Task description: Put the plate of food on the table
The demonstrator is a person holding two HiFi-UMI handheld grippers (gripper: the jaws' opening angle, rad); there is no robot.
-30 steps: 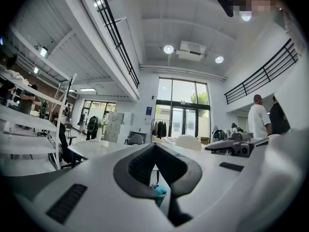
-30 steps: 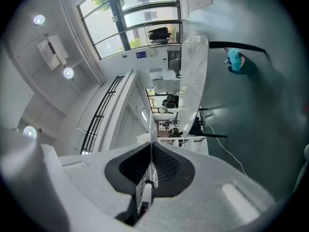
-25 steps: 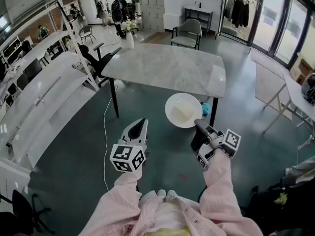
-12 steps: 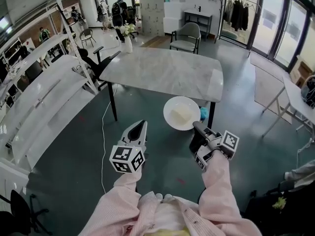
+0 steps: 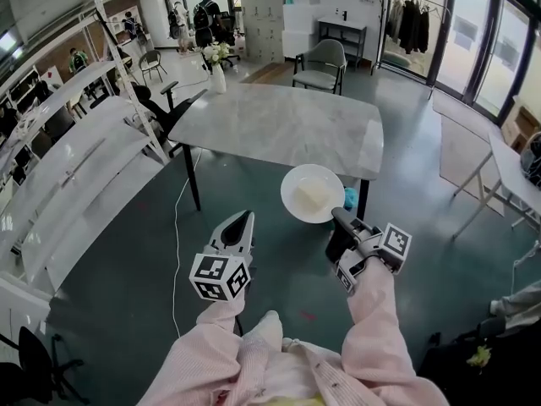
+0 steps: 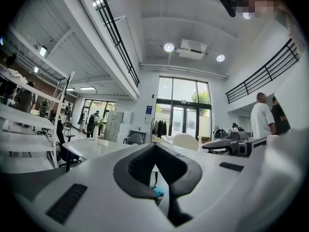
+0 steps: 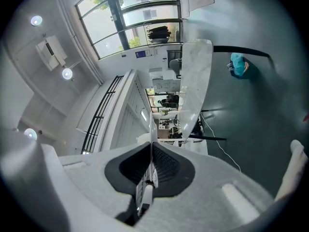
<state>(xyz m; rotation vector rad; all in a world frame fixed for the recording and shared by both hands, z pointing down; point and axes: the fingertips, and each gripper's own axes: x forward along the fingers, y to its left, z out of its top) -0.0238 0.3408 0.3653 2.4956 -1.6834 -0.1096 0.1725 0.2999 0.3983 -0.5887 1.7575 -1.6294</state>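
Note:
A white plate (image 5: 313,193) with a pale piece of food on it hangs in the air just short of the near right corner of the grey marble table (image 5: 287,123). My right gripper (image 5: 336,219) is shut on the plate's near rim. In the right gripper view that rim (image 7: 151,129) shows edge-on, pinched between the dark pads (image 7: 166,164). My left gripper (image 5: 244,217) is held level to the left of the plate and apart from it. It is shut, its tips meeting with nothing between them (image 6: 155,146).
A white vase of flowers (image 5: 219,68) stands on the table's far left corner. A grey chair (image 5: 321,57) sits beyond the table. A teal thing (image 5: 351,197) lies by the near table leg. White shelving (image 5: 68,172) runs along the left, and a white cable (image 5: 177,227) crosses the floor.
The table has come a little nearer in the head view as the person walks toward it. The plate stays in the right gripper, and both grippers keep their pose.

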